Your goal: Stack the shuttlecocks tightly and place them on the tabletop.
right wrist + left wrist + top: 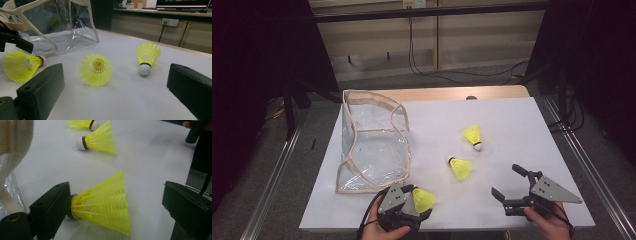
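My left gripper (110, 202) stands wide open around the nearest shuttlecock (105, 203), which lies on its side on the white table (512, 120). Its cork end touches one jaw; the skirt stays clear of the other. I cannot tell how much of the cork shows, since the jaw hides it. My right gripper (508, 184) is also spread wide, holding nothing, well apart at the table's near right. A second shuttlecock (460, 168) lies between the grippers, a third (473, 136) beyond it. The clear bag (374, 145) sits just beside my left gripper.
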Available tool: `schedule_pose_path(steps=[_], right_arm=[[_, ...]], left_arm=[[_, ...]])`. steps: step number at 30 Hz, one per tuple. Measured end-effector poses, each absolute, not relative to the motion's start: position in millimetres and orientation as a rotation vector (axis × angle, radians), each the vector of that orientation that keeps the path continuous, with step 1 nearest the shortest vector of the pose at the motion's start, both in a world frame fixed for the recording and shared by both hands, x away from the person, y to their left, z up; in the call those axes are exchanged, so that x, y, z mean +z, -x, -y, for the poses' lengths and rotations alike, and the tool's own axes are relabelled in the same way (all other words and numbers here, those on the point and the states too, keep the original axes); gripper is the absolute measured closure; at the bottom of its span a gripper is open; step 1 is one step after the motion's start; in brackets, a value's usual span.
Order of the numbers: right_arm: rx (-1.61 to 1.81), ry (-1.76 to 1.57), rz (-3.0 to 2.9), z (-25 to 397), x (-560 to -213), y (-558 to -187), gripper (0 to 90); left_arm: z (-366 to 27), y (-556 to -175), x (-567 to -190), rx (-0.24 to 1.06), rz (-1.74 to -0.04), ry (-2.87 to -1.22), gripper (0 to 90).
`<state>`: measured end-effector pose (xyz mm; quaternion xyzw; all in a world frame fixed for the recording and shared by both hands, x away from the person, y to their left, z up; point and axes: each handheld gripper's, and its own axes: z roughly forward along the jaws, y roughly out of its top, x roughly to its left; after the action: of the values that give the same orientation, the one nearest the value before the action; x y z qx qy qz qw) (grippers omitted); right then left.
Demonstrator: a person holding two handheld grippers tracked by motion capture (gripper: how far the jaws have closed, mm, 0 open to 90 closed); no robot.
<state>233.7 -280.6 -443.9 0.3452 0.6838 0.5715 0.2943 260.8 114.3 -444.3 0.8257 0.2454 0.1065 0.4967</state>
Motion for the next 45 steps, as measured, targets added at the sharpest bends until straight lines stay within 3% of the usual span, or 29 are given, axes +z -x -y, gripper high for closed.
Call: schedule_pose_path(steps=[16, 28, 29, 36, 45], right_arm=[[1.525, -0.917, -1.819, 281.2, -444.1, -234.1, 1.1], [1.53, -0.915, -1.82, 281.1, -444.0, -234.0, 1.1], [1.53, -0.915, -1.821, 281.1, -444.1, -234.1, 1.1], [1.525, -0.92, -1.822, 280.5, -444.0, -233.7, 1.1], [1.526, -0.917, -1.821, 281.1, -444.2, -233.9, 1.1]], left_arm=[[-111.7, -263.2, -446.9, 0.37, -0.62, -2.075, 30.2], [-113.1, -259.8, -442.7, 0.379, -0.651, -2.067, 53.3], [-113.7, -259.5, -442.8, 0.36, -0.647, -2.058, 63.3], [-115.0, -257.4, -437.1, 0.345, -0.638, -2.042, 82.5], [-111.1, -258.3, -427.2, 0.269, -0.647, -1.977, 87.4]])
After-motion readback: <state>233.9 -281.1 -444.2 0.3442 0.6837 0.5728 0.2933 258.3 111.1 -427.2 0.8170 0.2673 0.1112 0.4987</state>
